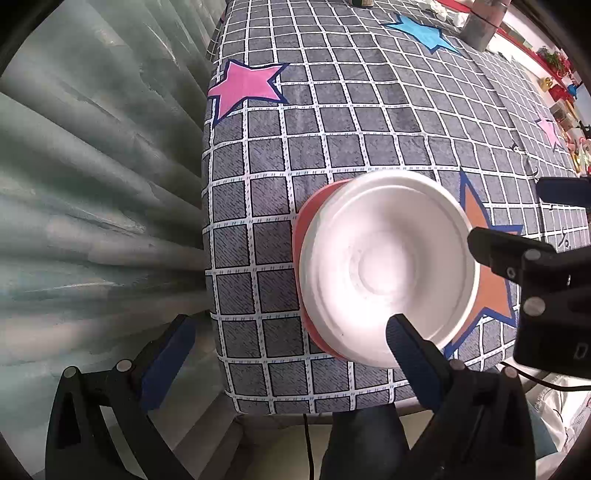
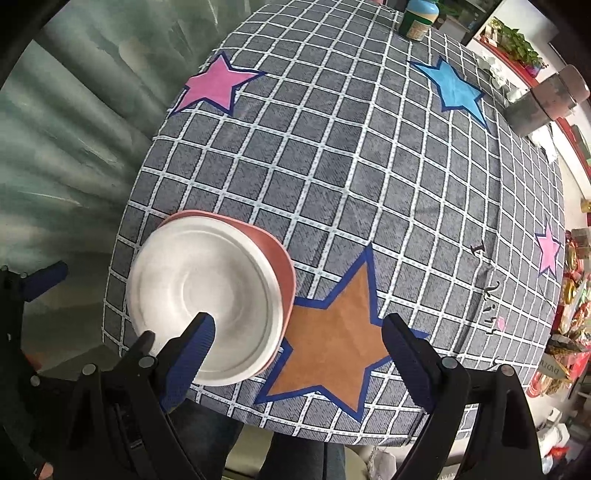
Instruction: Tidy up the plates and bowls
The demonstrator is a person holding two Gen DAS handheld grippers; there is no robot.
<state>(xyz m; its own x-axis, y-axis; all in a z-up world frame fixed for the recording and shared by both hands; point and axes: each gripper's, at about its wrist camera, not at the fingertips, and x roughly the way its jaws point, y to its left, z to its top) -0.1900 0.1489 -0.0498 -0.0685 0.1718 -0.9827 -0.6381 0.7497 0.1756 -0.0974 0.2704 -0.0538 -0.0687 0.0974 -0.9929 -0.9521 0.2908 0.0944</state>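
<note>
Only rt view shows green jar.

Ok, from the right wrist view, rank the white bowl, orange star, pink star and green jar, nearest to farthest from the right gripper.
1. White bowl and orange star: too close to call; the bowl is at the right gripper's left finger, the star between the fingers.
2. Pink star, far left.
3. Green jar, far edge.

bright daylight, white bowl glaring and slightly blurred, strong fisheye bending and dark vignette at edges.
</note>
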